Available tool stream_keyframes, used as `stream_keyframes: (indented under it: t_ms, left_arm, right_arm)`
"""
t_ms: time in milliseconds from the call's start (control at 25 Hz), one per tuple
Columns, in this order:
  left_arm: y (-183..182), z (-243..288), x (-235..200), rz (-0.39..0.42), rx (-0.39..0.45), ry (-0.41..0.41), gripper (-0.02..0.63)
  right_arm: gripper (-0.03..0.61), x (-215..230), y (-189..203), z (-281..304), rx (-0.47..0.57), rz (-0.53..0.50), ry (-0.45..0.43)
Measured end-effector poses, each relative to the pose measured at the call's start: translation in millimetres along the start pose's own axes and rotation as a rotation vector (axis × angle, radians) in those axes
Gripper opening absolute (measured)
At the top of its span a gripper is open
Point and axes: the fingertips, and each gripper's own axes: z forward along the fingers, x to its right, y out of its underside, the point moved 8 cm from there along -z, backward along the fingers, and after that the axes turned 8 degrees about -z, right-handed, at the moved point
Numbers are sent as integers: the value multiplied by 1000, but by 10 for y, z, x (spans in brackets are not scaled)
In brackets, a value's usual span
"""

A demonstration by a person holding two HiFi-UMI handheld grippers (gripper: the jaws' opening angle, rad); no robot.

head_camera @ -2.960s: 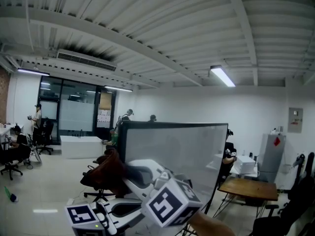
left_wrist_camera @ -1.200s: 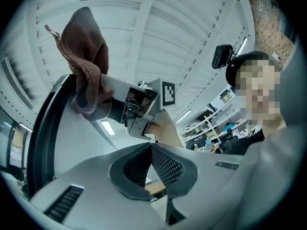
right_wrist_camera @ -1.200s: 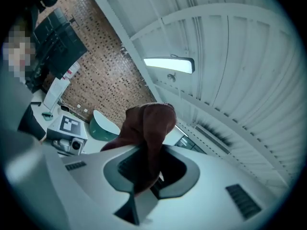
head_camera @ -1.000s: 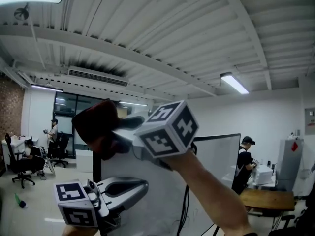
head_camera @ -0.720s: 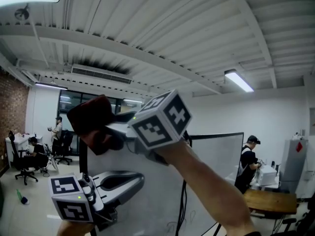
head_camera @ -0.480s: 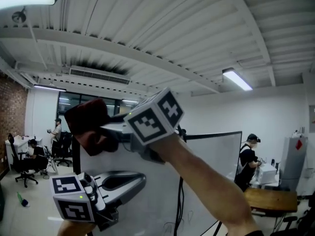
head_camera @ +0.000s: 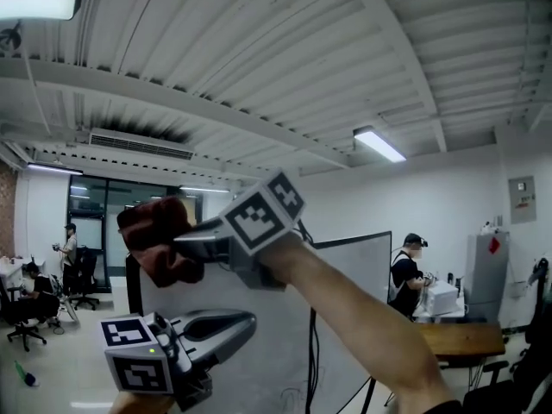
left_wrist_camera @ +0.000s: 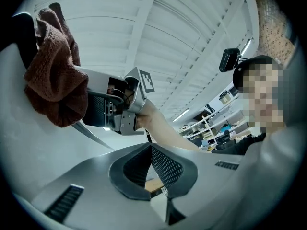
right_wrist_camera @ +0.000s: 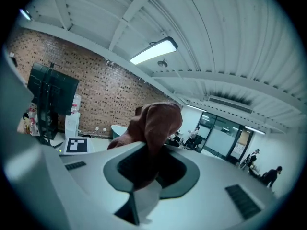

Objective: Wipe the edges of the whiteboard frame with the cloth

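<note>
The whiteboard (head_camera: pixel 345 317) stands upright in a thin black frame (head_camera: pixel 349 239). A brown cloth (head_camera: pixel 159 240) is bunched at the frame's top left corner, and my right gripper (head_camera: pixel 185 238) is shut on it, reaching in from the right. The right gripper view shows the cloth (right_wrist_camera: pixel 156 121) bulging out of the closed right gripper (right_wrist_camera: pixel 148 150). My left gripper (head_camera: pixel 248 320) hangs lower, in front of the board face, shut on nothing. In the left gripper view its jaws (left_wrist_camera: pixel 150 146) meet, with the cloth (left_wrist_camera: pixel 53 85) and the frame (left_wrist_camera: pixel 24 32) above.
A person (head_camera: pixel 404 274) stands behind the board's right side, beside a wooden table (head_camera: pixel 461 339) and a grey cabinet (head_camera: pixel 487 270). A cable (head_camera: pixel 310 352) hangs down the board. People sit on office chairs (head_camera: pixel 26 304) at far left.
Since three seconds ago my right arm has lifted the cloth from low in front of the board up to its top left corner. Over the last second it has stayed there, shifting slightly.
</note>
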Motion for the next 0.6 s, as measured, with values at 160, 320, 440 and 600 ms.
stream_keyframes:
  t_ms: [160,320,440,600]
  left_arm:
    - [41,24,-16,-35,3,36,-11]
    - [128,44,28,-69,-5,30,-11]
    - [69,132,47,-52,-4,35,-11]
    - [48,277,-5,-22,12,21,-11]
  right_arm:
    - [77,24,53,-2,22,92,-47]
    - [77,-10,135,22,37,102,-62]
    - [77,-2,52,-48,43,62,-77]
    - [77,73,73,-152,36,66,-92]
